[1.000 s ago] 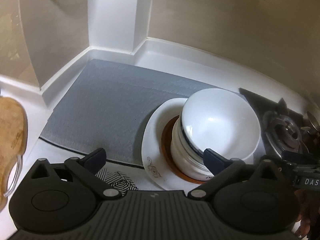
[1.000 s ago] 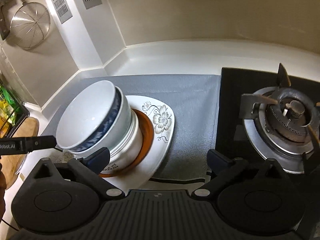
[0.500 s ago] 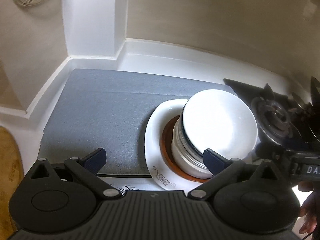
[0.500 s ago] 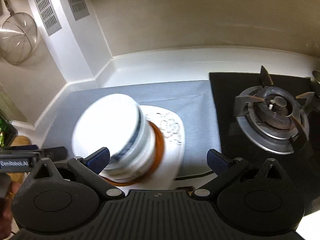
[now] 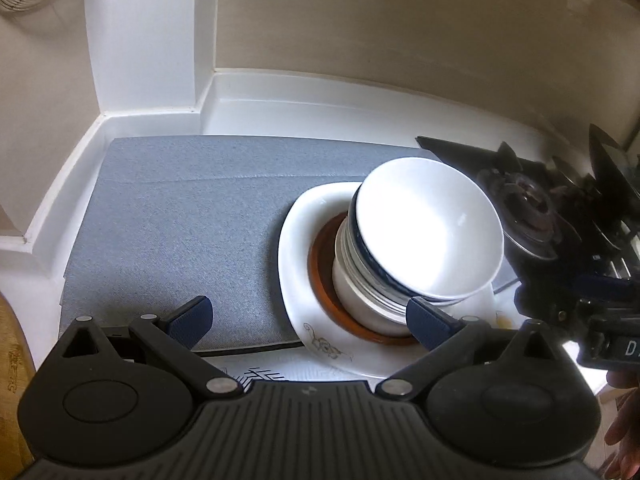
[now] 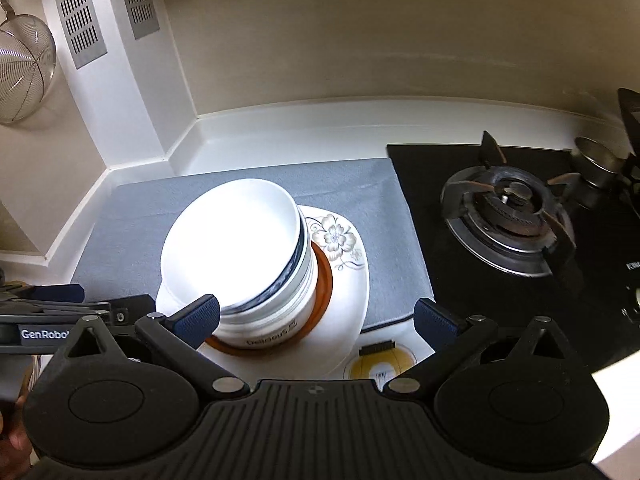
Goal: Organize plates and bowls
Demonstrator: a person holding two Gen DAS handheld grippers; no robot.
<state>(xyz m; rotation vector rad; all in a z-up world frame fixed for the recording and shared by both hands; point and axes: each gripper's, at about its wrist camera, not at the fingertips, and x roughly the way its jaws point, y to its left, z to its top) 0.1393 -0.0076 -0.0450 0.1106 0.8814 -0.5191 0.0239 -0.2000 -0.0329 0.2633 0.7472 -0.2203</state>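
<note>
A stack of white bowls (image 5: pixel 424 240) (image 6: pixel 240 252), one with a dark blue rim band, stands on a brown-rimmed dish (image 5: pixel 320 280) (image 6: pixel 324 280) that sits on a white floral plate (image 5: pixel 296 240) (image 6: pixel 344 280). The plate rests on the grey mat (image 5: pixel 180 216) (image 6: pixel 360 184). My left gripper (image 5: pixel 308 320) is open, its right fingertip (image 5: pixel 424 322) close beside the stack's base. My right gripper (image 6: pixel 316 316) is open too, its left fingertip (image 6: pixel 200 316) near the lowest bowl. Neither holds anything.
A black gas hob with a burner (image 6: pixel 508 208) (image 5: pixel 532 208) lies right of the mat. White walls and a corner ledge (image 5: pixel 152 112) close off the back and left. A wire strainer (image 6: pixel 20 72) hangs at left. A wooden board edge (image 5: pixel 12 380) shows far left.
Both grippers have shifted view and drawn slightly back and up; the bowl stack now appears further from the right gripper's left finger. The stack itself has not moved on the plate.
</note>
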